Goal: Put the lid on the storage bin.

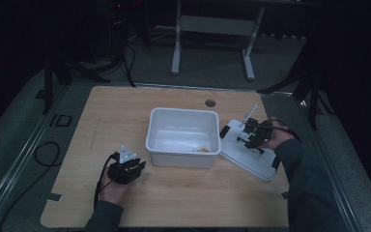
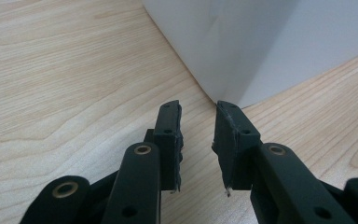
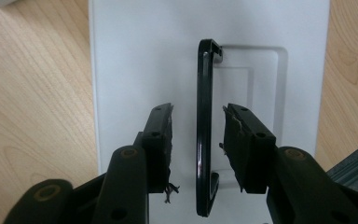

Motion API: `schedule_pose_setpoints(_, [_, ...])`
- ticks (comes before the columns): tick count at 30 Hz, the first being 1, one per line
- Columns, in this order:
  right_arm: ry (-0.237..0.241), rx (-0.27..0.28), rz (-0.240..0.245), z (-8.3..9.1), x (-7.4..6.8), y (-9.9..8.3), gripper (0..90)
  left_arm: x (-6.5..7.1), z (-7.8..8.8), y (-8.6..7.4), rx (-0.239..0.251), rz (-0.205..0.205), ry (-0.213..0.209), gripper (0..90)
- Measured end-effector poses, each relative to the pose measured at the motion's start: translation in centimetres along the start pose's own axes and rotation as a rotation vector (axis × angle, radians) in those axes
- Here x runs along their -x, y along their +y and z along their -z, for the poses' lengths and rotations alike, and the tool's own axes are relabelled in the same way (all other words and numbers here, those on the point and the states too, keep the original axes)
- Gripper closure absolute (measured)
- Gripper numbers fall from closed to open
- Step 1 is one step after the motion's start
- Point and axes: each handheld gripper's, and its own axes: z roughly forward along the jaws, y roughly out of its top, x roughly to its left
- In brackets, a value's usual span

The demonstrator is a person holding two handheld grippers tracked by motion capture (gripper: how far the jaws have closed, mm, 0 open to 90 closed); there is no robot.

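Lid handle (image 3: 204, 135), black and raised on the white lid (image 3: 135, 56), stands between the right tool's (image 3: 196, 140) spread jaws, untouched; left tool (image 2: 198, 135) is spread near the bin (image 2: 261, 42).

no readable text, label or number shows on anything.

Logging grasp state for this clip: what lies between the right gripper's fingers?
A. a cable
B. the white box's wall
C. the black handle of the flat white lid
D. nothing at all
C: in the right gripper view the black handle of the flat white plastic lid stands between the right gripper fingers, with gaps either side, not yet clamped.
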Motion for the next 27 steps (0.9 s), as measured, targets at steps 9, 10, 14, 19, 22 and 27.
schedule_pose_setpoints(9, [0.012,-0.015,-0.016,-0.7,0.2,-0.2,61.4,0.0,0.0,0.0,0.000,0.000,-0.001,71.1])
schedule_pose_setpoints(10, [0.015,-0.015,-0.018,-0.8,0.3,-0.2,61.4,0.0,0.0,0.0,0.000,-0.001,-0.001,71.1])
schedule_pose_setpoints(14, [0.020,-0.024,-0.021,-1.3,0.3,-0.2,61.6,0.0,-0.1,0.0,0.000,0.002,-0.001,71.1])
schedule_pose_setpoints(19, [0.030,-0.028,-0.022,-1.7,0.3,-0.1,64.1,0.0,0.0,0.0,0.001,0.000,-0.001,71.1])
schedule_pose_setpoints(22, [0.034,-0.028,-0.025,-2.0,0.3,-0.2,66.3,0.0,0.0,0.0,0.000,0.000,-0.001,71.1])
schedule_pose_setpoints(27, [0.034,-0.036,-0.027,-2.3,0.4,-0.3,67.8,0.0,-0.1,0.0,0.000,0.001,-0.002,71.1])
